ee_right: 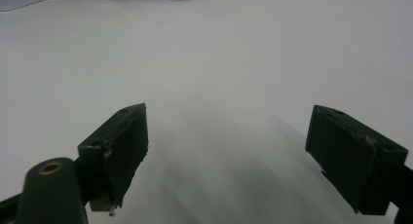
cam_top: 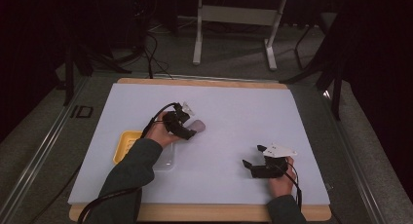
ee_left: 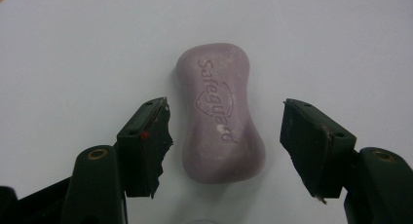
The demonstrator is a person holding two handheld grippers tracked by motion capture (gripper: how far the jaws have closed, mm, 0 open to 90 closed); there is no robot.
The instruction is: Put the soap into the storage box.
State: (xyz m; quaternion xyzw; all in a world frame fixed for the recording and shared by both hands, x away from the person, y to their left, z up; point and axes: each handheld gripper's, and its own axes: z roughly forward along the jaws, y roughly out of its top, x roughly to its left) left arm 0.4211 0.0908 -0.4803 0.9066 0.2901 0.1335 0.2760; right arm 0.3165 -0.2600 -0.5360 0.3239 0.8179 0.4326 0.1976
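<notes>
Listing contents, largest first.

Bench (cam_top: 234, 102): wood-edged top covered by a pale sheet; carries every item below.

Left forearm in a dark sleeve (cam_top: 129, 177): enters from the bottom edge of the high view and lies over the tray and the clear container.

Yellow tray (cam_top: 125, 142): shallow, at the left part of the sheet, partly hidden by the sleeve.

Clear container (cam_top: 165, 160): pale and see-through, just right of the tray, touching or nearly touching it; its contents cannot be made out.

Left tongs (ee_left: 226, 131): held left of centre on the bench, cable trailing back toward the person. Released; the two black jaws stand wide apart, one on each side of the soap's near half, with a gap of bare sheet between each jaw and the bar.

Right tongs (cam_top: 254, 156): held at the near right of the sheet, well apart from the left pair, grey three-cornered plate on top. Released; jaws spread wide over bare sheet, grasping nothing.

Soap bar (ee_left: 219, 112): pale purple, waisted in shape, stamped "Safeguard", lying flat on the sheet between the left jaws, just beyond the clear container. Its edge also shows at the top of the right gripper view.
</notes>
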